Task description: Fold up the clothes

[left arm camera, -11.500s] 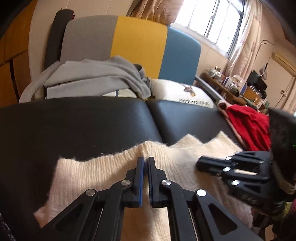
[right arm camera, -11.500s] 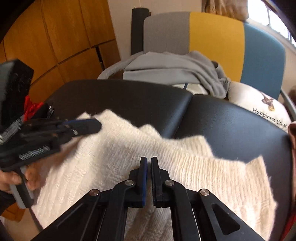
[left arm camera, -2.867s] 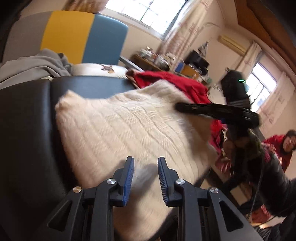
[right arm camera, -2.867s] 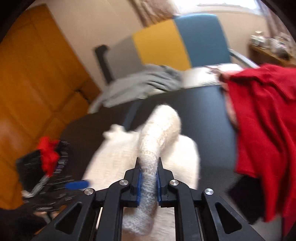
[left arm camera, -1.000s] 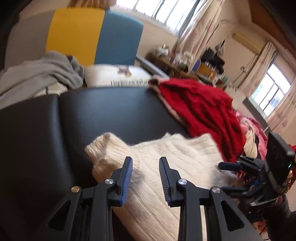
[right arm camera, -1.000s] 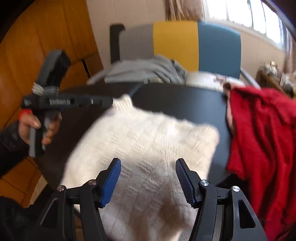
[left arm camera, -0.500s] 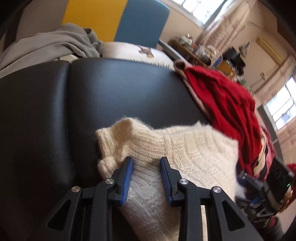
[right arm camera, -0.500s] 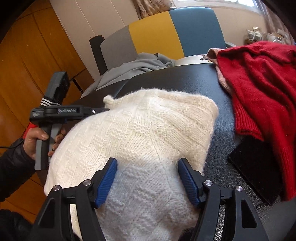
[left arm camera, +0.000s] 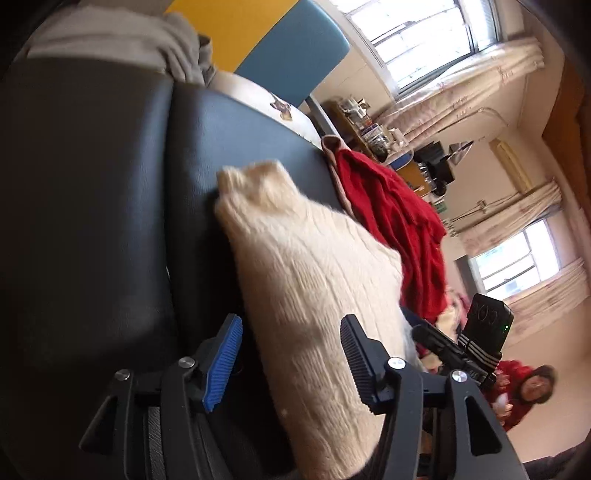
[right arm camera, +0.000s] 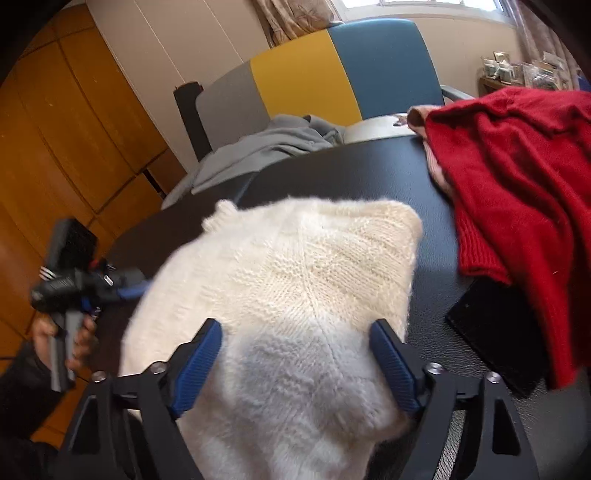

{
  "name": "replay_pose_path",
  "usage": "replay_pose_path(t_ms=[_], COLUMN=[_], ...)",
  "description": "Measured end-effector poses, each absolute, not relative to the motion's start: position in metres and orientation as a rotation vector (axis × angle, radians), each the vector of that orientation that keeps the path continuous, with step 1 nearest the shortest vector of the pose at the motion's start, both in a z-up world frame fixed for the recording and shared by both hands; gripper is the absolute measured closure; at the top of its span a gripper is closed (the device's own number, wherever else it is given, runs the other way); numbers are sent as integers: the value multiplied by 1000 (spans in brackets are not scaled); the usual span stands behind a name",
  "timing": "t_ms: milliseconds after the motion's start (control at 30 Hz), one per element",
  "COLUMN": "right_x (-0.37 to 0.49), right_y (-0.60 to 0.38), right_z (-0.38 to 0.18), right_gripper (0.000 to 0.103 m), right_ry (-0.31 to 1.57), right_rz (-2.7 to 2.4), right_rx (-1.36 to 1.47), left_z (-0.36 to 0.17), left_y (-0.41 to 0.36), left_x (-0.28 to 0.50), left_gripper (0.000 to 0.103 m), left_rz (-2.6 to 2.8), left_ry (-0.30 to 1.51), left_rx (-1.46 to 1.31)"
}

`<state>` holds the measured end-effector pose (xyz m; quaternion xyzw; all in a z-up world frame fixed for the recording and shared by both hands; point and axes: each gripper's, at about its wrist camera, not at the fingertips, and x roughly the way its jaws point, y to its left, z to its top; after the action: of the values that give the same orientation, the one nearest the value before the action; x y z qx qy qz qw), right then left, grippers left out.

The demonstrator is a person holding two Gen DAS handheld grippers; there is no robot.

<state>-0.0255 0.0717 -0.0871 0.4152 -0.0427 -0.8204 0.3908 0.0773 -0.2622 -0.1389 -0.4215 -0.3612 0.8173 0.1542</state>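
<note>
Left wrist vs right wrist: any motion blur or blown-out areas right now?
Left wrist: window blown out, white sweater smeared at its far edge, horizon strongly tilted. Right wrist: sweater sharp mid-frame, soft and shadowed near the jaws; left gripper at the frame edge blurred; fisheye vignette in the corners.

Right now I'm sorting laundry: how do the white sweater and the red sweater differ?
The white sweater is folded into a compact bundle between both open grippers; the red sweater lies loose and rumpled, untouched. White sits mid-surface, red at the right edge. Both are knits on the black table.
</note>
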Motion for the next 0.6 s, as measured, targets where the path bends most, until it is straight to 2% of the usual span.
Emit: replay_pose_path(t_ms=[67,133,267,367,533,600], right_x=[-28,-35,-55,-76,-105,-108], right_y=[89,110,136,129,91,81], right_z=[-81,-80,-94,-109,-141,-145], right_gripper=[8,0,0,0,0,0], right_ry=[-190,-321,-473,-451,-396,-415], right_rz=[-2058,-1994,-1880,-1804,-1668,-1618], right_rx=[1063,1090,1192,1263,1374,1370], left_z=[-146,-151,-157,-158,-162,-158], left_y=[-260,-259,-256,-251,-250,-243], left_x=[79,74,65,60,45,40], left_gripper=[44,43,41,37,36,36], left_rz=[2306,2289,2289,2280,2240,2267], left_ry=[-1076,-1108,-1088,-1040,-1038,-950], left_rx=[-1190,-1171,-1162,-1152,-1128,-1130])
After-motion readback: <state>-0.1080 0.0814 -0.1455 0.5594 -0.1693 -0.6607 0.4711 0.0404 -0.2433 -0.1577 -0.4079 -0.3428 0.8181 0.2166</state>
